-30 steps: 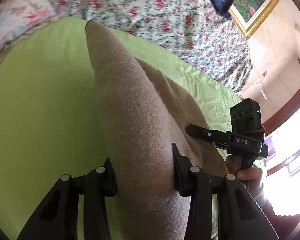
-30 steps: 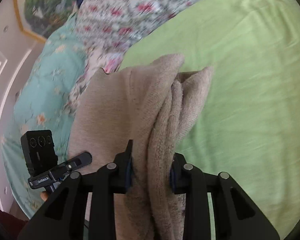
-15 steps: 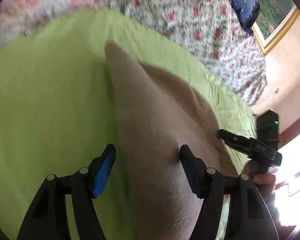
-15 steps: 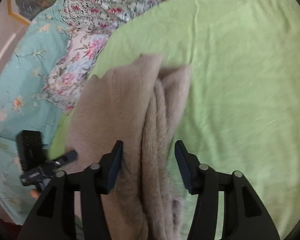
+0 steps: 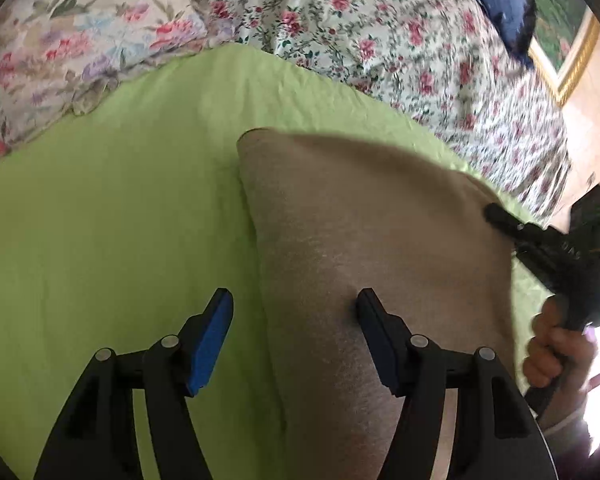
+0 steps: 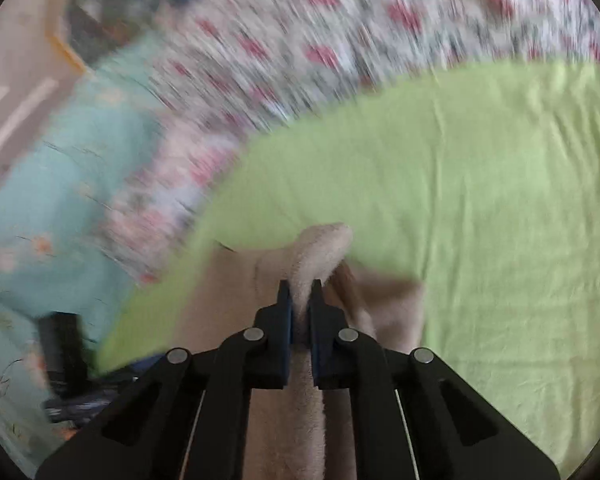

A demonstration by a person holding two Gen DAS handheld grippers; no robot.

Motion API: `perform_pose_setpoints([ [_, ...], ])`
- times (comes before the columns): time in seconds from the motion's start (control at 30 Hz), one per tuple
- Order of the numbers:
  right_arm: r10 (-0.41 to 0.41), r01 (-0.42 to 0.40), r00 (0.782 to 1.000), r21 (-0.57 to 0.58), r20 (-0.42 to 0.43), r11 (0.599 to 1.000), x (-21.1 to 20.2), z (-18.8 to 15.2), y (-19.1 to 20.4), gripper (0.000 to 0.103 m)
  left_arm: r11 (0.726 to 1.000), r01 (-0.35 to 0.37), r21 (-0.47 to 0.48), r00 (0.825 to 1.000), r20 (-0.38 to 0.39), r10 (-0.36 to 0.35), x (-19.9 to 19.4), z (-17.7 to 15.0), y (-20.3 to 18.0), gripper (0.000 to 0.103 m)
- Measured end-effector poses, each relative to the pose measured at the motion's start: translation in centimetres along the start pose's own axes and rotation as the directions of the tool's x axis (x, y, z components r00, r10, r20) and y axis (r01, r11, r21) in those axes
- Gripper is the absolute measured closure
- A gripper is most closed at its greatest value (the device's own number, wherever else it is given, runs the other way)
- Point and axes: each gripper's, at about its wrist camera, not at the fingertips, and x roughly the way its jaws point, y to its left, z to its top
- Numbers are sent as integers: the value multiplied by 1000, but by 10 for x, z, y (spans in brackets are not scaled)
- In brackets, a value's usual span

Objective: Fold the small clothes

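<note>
Our right gripper (image 6: 300,300) pinches a bunched fold of the beige knitted garment (image 5: 372,248), while our left gripper (image 5: 294,312) stands released astride its edge. It lies mid-sheet on the green bedsheet (image 5: 120,220), partly folded; we judge tidying remains.

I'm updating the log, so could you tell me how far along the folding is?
Partly done: the beige garment lies doubled on the green sheet. In hand: the right gripper pinches a fold of it; the left gripper is open. Left: finishing the fold and flattening.
</note>
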Motion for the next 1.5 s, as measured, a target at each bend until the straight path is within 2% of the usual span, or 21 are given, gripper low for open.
perform_pose_setpoints([
  [0.1,-80,81,995,15,-62,997,16,-9,-17,95,999,-35,17,999,-17,35,12,-3,-3,38],
  [0.2,-155,159,976,16,-151,987,47,-19,-34,95,999,-41,22,999,-33,42,19,-5,-2,36],
  [0.3,-165,170,975,25,-150,985,46,-19,-44,94,998,-60,36,997,-37,62,16,-4,-5,36],
  [0.4,-201,204,972,15,-123,979,28,-12,-39,87,998,-54,42,998,-13,54,-1,-6,-9,40],
  [0.57,-143,146,988,43,-62,988,-23,-14,-22,85,997,-5,79,1000,28,3,-36,-26,-16,41],
  [0.6,-126,128,990,34,-64,991,-32,-21,-16,76,996,7,90,1000,29,-10,-42,-34,-18,41],
  [0.63,-124,126,990,25,-68,992,-38,-28,-12,60,996,12,93,1000,27,-14,-46,-39,-18,41],
  [0.7,-129,130,989,7,-75,991,-48,-46,-6,53,996,22,89,999,23,-24,-53,-49,-18,41],
  [0.77,-138,138,984,-5,-114,990,-46,-63,-7,53,995,50,82,999,-1,-50,-54,-60,-19,41],
  [0.83,-149,149,977,-12,-154,989,-37,-75,-8,55,996,25,86,999,-25,-23,-48,-68,-20,40],
  [0.87,-150,150,971,-15,-187,989,-28,-82,-10,59,996,15,83,999,-39,-11,-43,-72,-20,40],
  [0.9,-143,143,969,-17,-204,990,-24,-84,-11,75,997,18,77,999,-48,-14,-42,-73,-19,40],
  [1.03,-142,141,982,-18,-125,990,-44,-76,-10,88,996,19,83,998,-56,-14,-44,-74,-25,40],
  [1.13,-196,191,968,-46,-157,981,-35,-78,-17,97,996,6,86,997,-79,1,-34,-76,-28,39],
  [1.2,-188,184,966,-39,-175,982,-31,-80,-21,97,997,1,76,996,-84,5,-36,-75,-27,40],
  [1.23,-190,187,968,-32,-166,982,-34,-79,-20,92,997,5,72,998,-67,0,-44,-73,-27,41],
  [1.3,-204,202,971,-25,-126,979,-51,-75,-9,90,997,10,82,1000,-15,-9,-62,-68,-29,42],
  [1.37,-160,157,984,-41,-83,987,-63,-71,6,90,993,68,97,997,31,-72,-77,-64,-34,42],
  [1.4,-119,116,990,-43,-69,992,-65,-71,15,90,987,126,104,991,40,-130,-81,-62,-37,42],
  [1.43,-80,78,994,-39,-69,996,-63,-71,22,90,974,202,106,978,34,-207,-81,-61,-40,42],
  [1.5,-9,6,993,-27,-119,1000,-45,-75,32,90,957,269,109,963,1,-271,-72,-63,-44,42],
])
